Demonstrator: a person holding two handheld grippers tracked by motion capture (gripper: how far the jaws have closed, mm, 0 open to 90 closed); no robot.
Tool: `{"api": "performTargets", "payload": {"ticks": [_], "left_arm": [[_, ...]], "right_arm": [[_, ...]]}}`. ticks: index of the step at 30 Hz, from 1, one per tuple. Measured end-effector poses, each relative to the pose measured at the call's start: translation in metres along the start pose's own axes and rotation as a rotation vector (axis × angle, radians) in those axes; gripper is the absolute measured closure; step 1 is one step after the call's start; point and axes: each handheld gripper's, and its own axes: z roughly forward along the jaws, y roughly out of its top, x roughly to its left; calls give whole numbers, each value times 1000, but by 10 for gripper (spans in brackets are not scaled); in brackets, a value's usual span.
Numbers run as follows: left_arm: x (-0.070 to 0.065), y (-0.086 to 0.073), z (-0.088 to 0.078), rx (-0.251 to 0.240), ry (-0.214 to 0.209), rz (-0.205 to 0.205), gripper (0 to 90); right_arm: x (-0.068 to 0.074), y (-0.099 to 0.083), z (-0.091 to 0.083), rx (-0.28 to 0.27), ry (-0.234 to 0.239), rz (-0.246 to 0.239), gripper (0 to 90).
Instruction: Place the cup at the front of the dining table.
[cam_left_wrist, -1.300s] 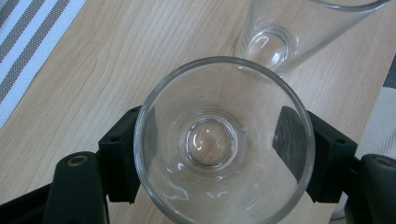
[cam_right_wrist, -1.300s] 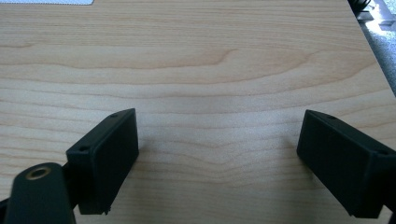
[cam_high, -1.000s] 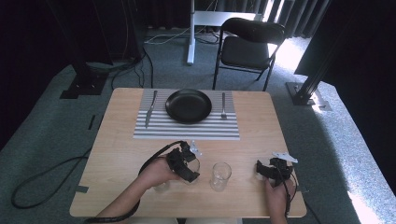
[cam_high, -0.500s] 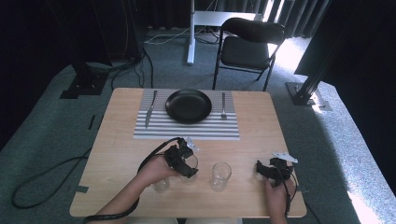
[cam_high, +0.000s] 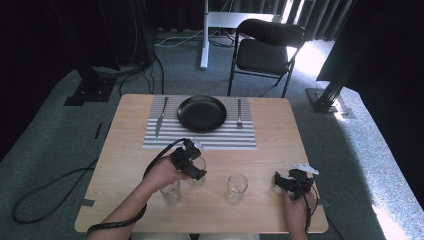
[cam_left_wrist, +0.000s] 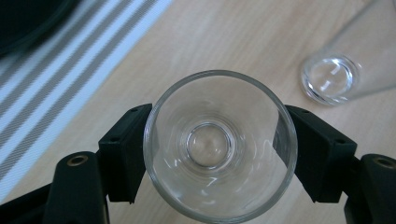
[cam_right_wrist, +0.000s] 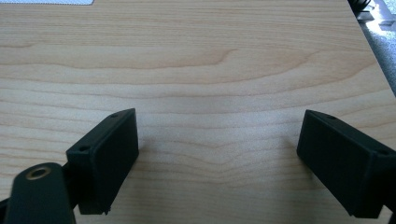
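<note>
Gripper (cam_left_wrist: 219, 154) now clasps glass (cam_left_wrist: 219, 144).

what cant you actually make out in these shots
- High view: the left gripper covers most of the glass in its jaws, so contact is unclear there.
- Left gripper view: the black plate and the second glass are cut off by the frame edges.
- High view: the knife and fork are too small for detail.
- Right gripper view: bare table between open jaws.
</note>
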Motion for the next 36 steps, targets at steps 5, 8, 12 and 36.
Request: {"api": "performTargets", "payload": {"ticks": [5, 8, 12, 36], "left_arm": [[9, 0, -4, -1, 15, -15, 288], [12, 1, -7, 0, 20, -18, 288], [21, 1, -13, 3, 26, -36, 288], [80, -3, -29, -14, 124, -200, 288]], "right_arm": [[0, 0, 0, -1, 0, -2, 121], [0, 0, 0, -2, 0, -4, 121], [0, 0, 0, -2, -1, -4, 121], [0, 0, 0, -1, 0, -3, 121]]}}
